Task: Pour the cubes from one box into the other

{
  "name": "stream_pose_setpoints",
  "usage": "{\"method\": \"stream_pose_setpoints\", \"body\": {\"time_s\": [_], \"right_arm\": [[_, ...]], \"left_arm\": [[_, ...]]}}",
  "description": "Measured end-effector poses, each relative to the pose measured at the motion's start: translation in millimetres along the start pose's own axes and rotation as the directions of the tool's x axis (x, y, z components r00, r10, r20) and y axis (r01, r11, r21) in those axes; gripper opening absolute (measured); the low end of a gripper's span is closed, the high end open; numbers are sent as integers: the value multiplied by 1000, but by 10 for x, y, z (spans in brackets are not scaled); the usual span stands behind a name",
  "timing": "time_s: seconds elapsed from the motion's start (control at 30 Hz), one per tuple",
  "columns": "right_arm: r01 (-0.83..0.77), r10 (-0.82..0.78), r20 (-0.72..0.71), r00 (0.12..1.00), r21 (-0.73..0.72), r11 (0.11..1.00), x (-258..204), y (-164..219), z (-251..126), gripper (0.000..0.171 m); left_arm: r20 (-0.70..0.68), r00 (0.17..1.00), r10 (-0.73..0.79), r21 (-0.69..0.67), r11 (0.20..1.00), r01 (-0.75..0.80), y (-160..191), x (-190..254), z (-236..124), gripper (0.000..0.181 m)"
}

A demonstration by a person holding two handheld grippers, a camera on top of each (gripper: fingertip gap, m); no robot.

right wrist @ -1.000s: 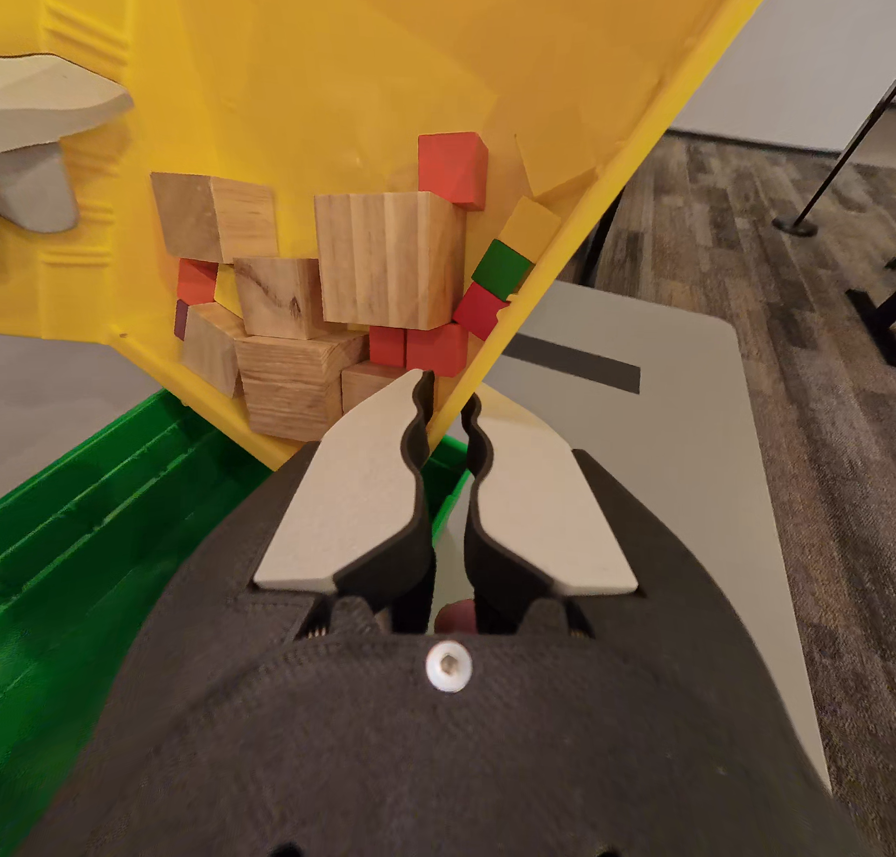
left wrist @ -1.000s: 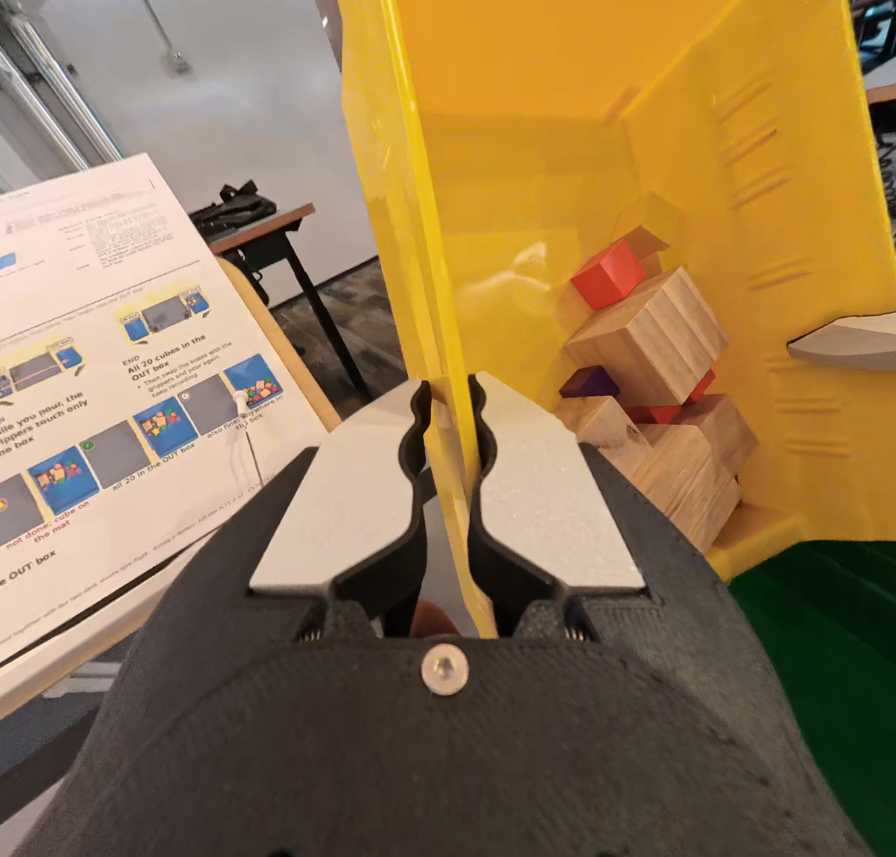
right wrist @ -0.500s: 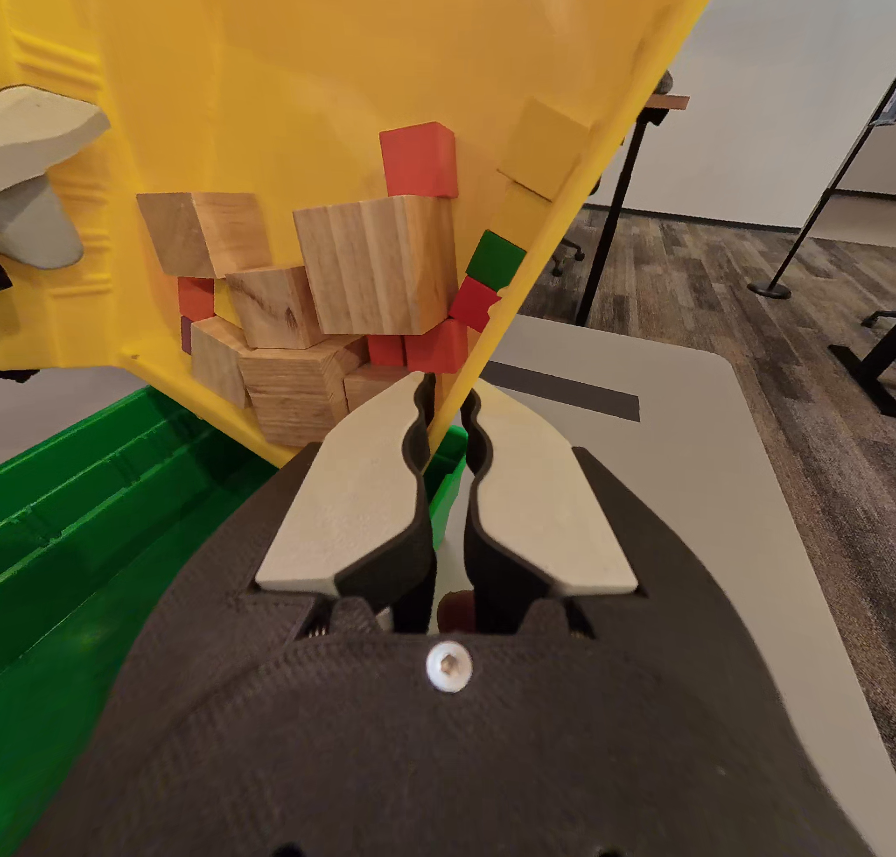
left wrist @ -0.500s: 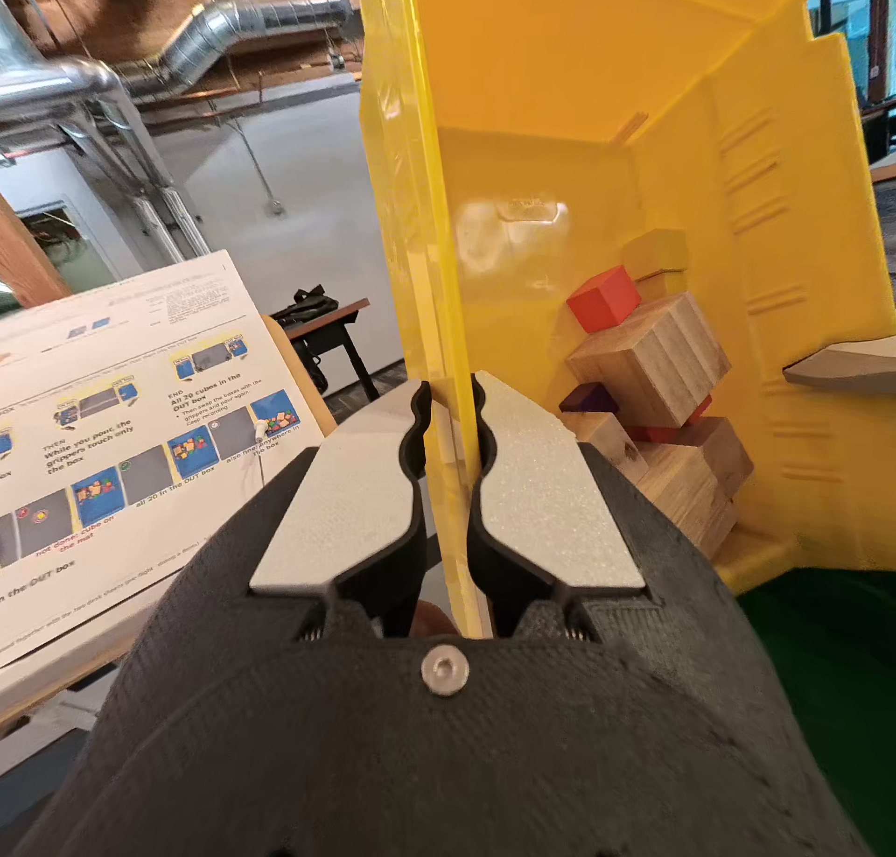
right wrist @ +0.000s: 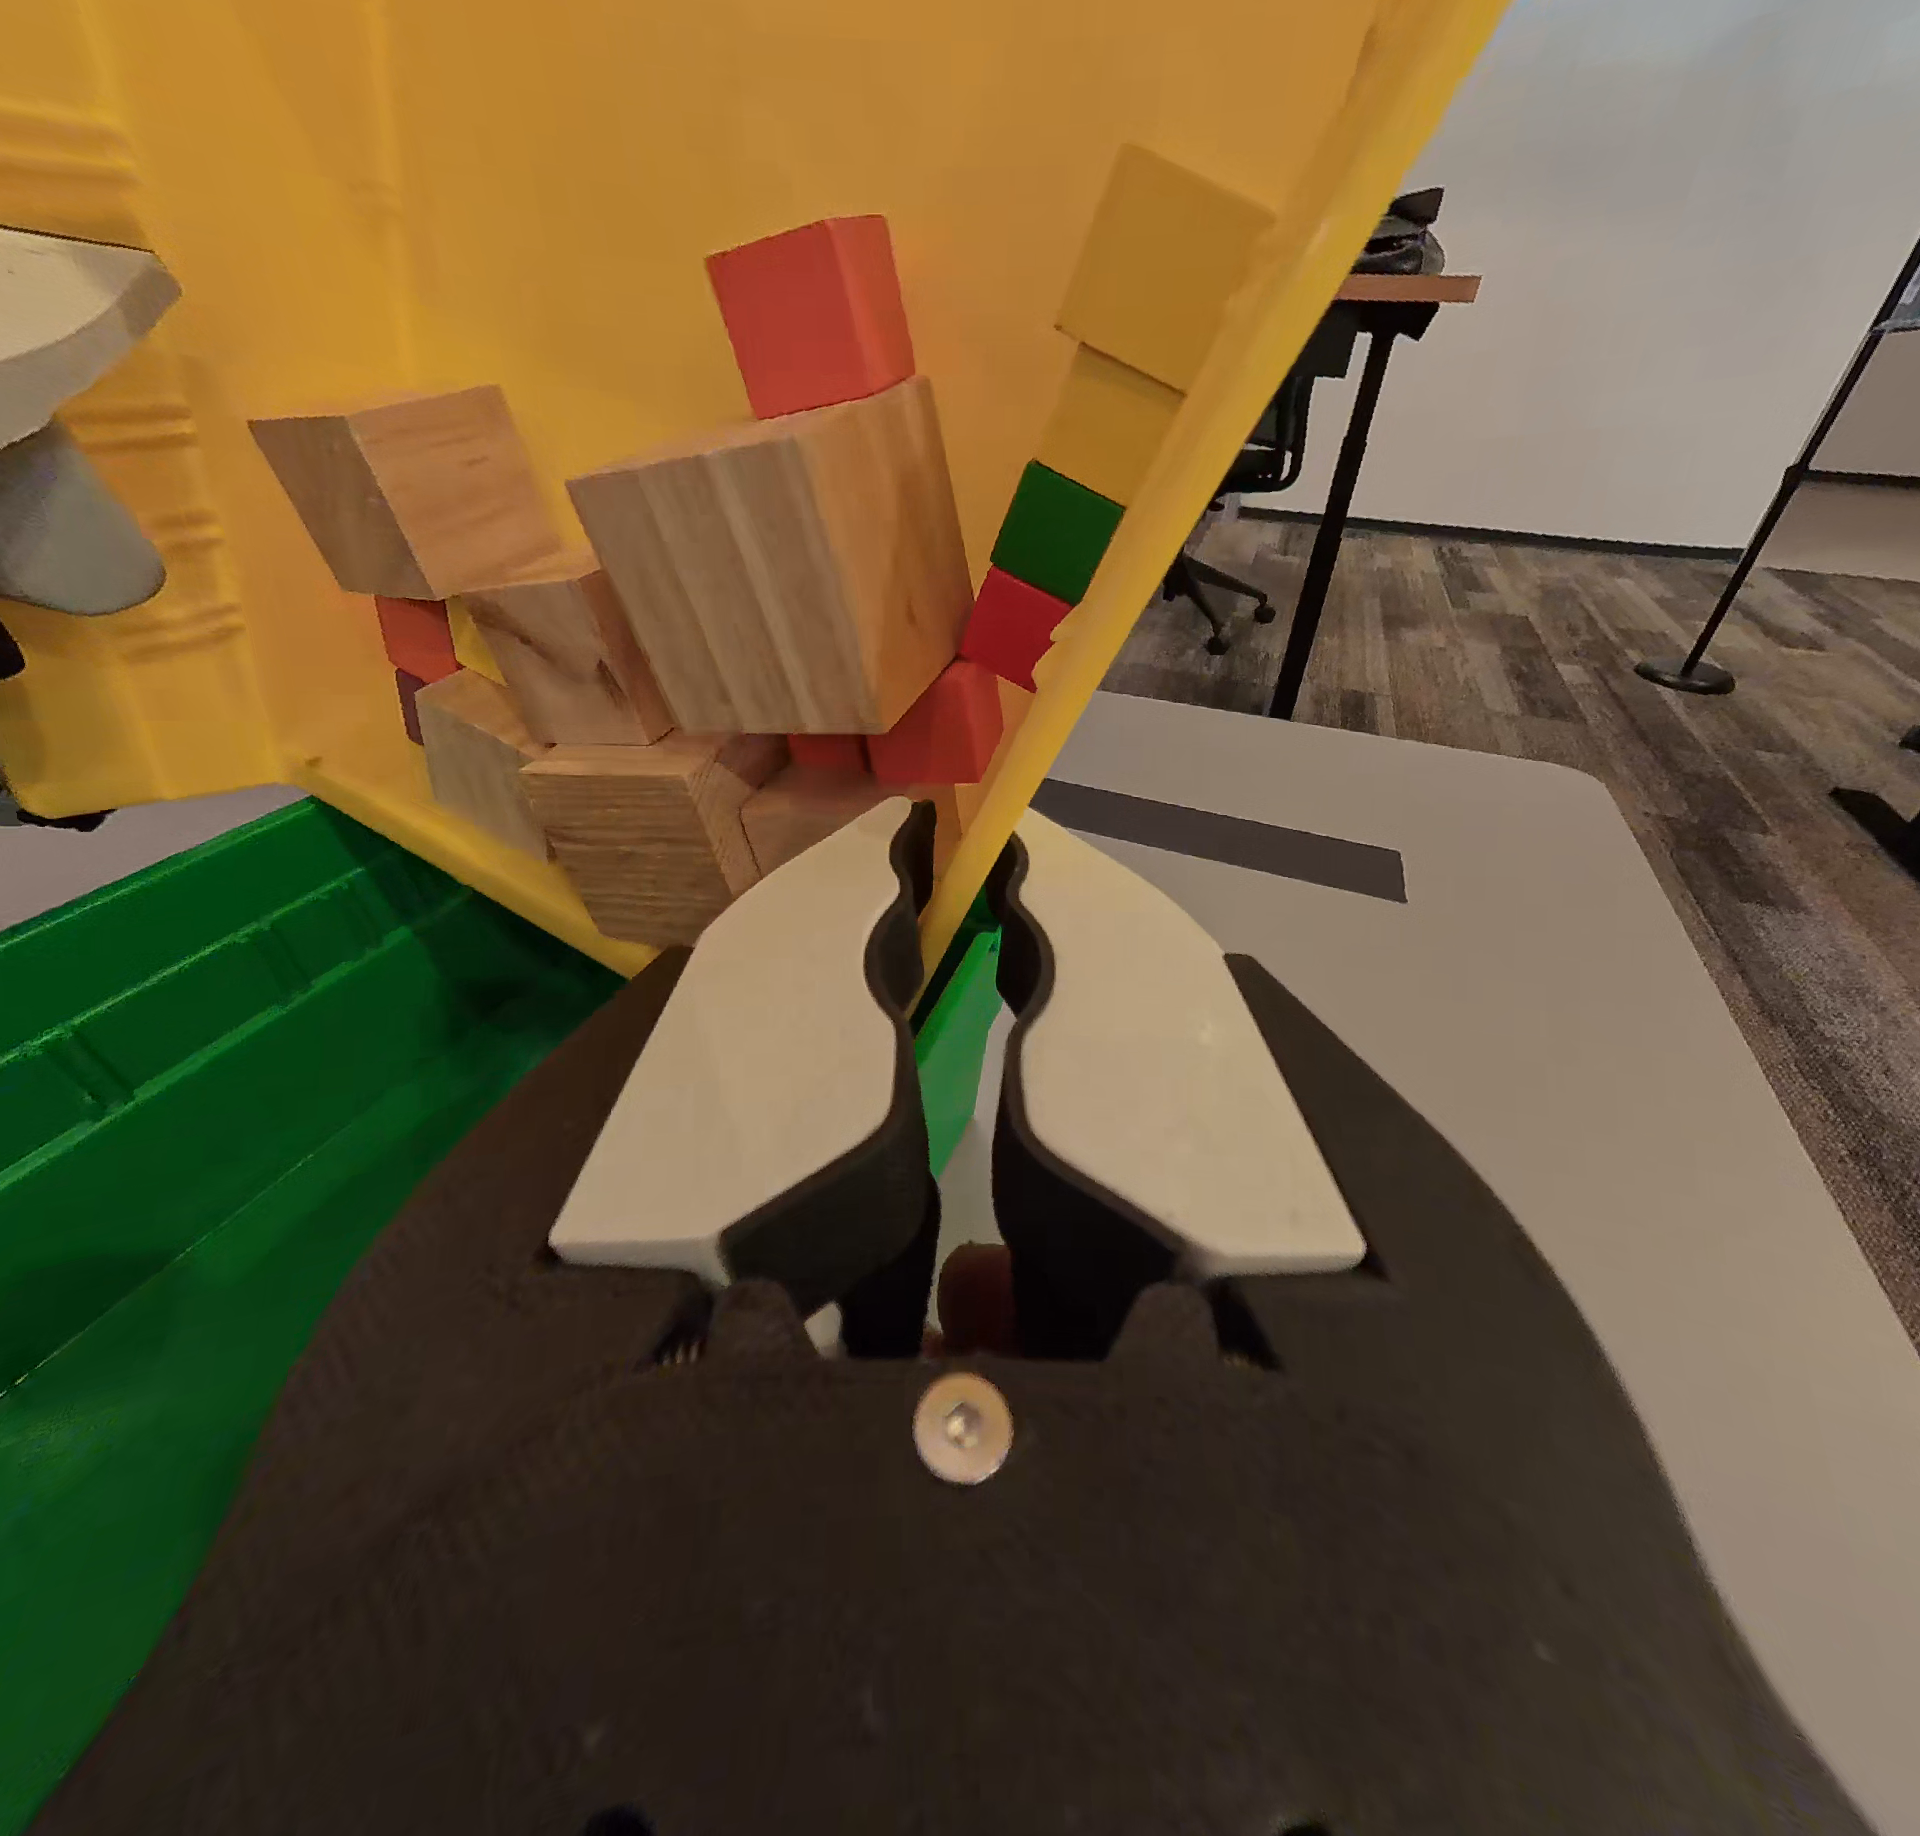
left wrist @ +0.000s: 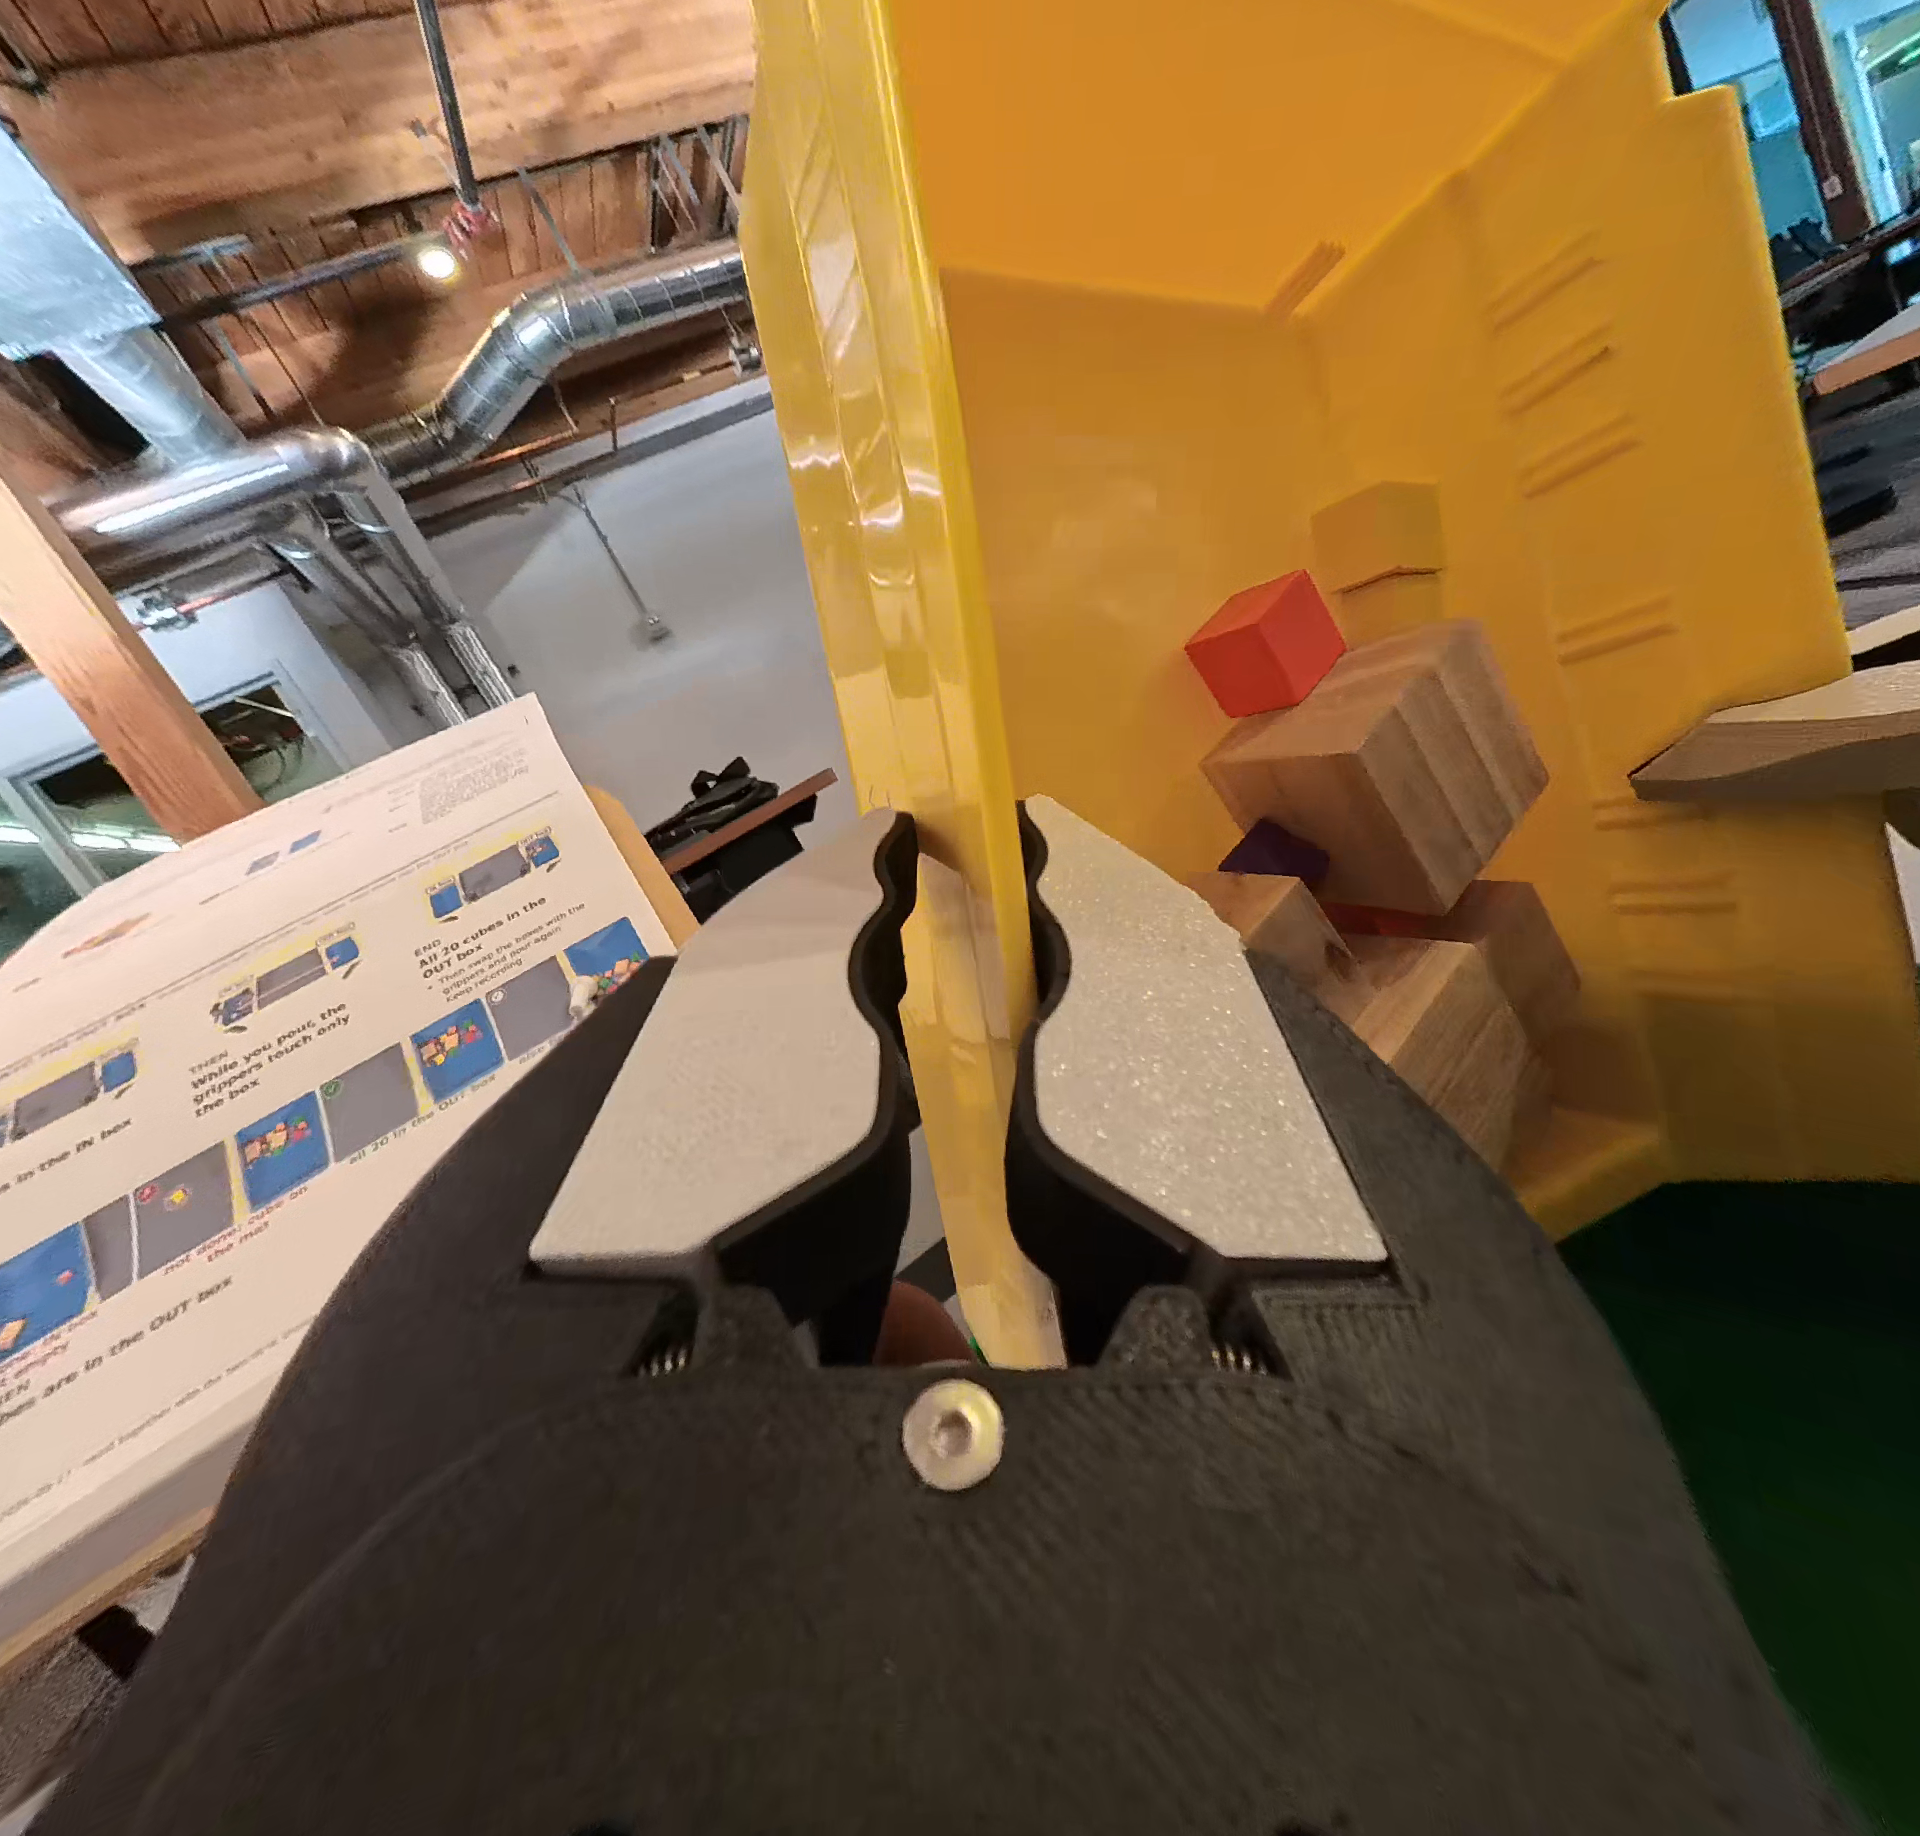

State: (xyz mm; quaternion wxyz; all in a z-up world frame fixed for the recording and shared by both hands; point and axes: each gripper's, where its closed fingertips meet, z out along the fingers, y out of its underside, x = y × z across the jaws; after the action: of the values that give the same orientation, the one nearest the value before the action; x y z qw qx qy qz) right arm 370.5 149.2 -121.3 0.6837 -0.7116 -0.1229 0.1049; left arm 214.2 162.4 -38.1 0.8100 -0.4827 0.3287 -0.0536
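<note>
The yellow box point(left wrist: 1164, 436) is lifted and tipped steeply above the green box point(right wrist: 208, 1038). My left gripper point(left wrist: 968, 830) is shut on one side wall of the yellow box. My right gripper point(right wrist: 961, 830) is shut on the opposite wall point(right wrist: 1174, 498). Several wooden and coloured cubes are piled in the low corner of the yellow box: a large wooden cube point(right wrist: 790, 560), a red cube point(right wrist: 810, 316) on top of it, and yellow, green and red ones point(right wrist: 1055, 534) along the wall. The pile also shows in the left wrist view point(left wrist: 1382, 778). The right gripper's finger point(left wrist: 1787, 747) shows at the far wall.
A printed instruction sheet point(left wrist: 270, 1007) leans on a stand to the left. The grey table point(right wrist: 1455, 1007) with a dark tape strip point(right wrist: 1226, 841) lies to the right of the green box. Beyond it are a wood-look floor, a desk and a chair.
Both grippers have raised and tipped the yellow box further. The cubes have shifted in the low corner; the large wooden cube has tilted and the red cube on it has slid.
</note>
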Motion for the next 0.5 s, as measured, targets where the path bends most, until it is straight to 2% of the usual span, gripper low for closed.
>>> {"method": "stream_pose_setpoints", "body": {"time_s": [0.5], "right_arm": [[13,-13,-9,1000,-17,1000,15,55,8,4]], "left_arm": [[80,993,88,24,996,-90,8,34,5,15]]}}
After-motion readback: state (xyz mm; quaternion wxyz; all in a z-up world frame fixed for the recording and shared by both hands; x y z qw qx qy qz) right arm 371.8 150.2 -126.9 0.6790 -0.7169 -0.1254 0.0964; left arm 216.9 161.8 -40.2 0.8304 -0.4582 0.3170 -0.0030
